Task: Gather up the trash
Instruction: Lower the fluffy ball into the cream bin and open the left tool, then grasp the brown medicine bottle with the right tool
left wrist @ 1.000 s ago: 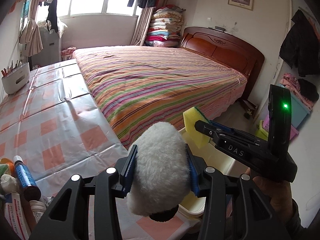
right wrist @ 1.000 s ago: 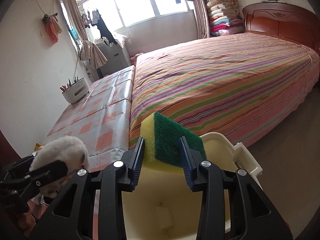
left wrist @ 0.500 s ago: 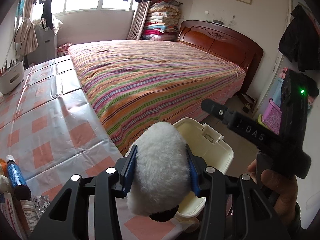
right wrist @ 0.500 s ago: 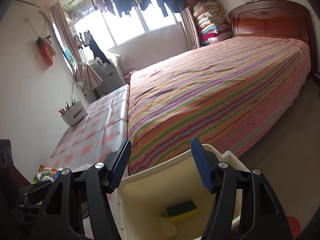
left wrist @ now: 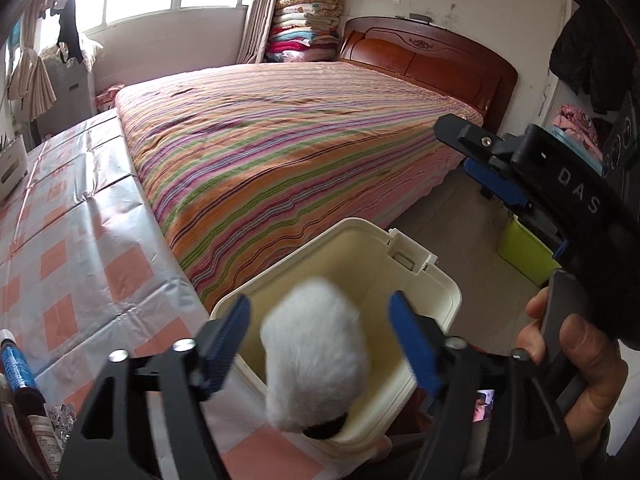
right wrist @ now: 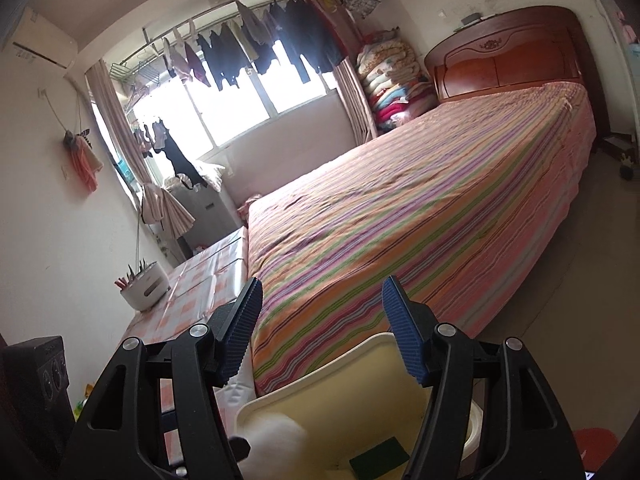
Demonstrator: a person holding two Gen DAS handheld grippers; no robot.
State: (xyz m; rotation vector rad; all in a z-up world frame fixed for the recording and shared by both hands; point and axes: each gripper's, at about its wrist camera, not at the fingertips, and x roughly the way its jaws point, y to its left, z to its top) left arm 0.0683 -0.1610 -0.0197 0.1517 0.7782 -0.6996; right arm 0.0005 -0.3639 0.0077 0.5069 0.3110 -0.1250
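The left gripper (left wrist: 320,328) hangs over the open mouth of a cream plastic bin (left wrist: 436,280), and its jaws are opening: the blue pads stand clear on either side of a white fluffy ball (left wrist: 314,356) with a dark patch at its underside, and neither pad presses on it. The ball sits between them, just above the bin's near rim, blurred at the edges. The bin stands on the floor at the foot of the bed (left wrist: 280,140), which is covered in a striped spread of orange, pink and green and reaches away toward a wooden headboard at the far right. To the left lies the surface (left wrist: 72,220), dressed in a shiny cloth of orange and grey checks, with a blue-labelled tube (left wrist: 14,364) and some packets at its near left corner. The right gripper (right wrist: 320,332) is off to the right of the bin, held in a hand (left wrist: 580,364), and its jaws stand apart with nothing between them. From its own view the bin (right wrist: 320,364) is below and just in front, the fluffy ball (right wrist: 276,444) shows at the bin's near left edge, and a sponge (right wrist: 380,458) with its green side up lies on the bin's bottom. A white holder (right wrist: 146,286) with pens sits far along the surface.
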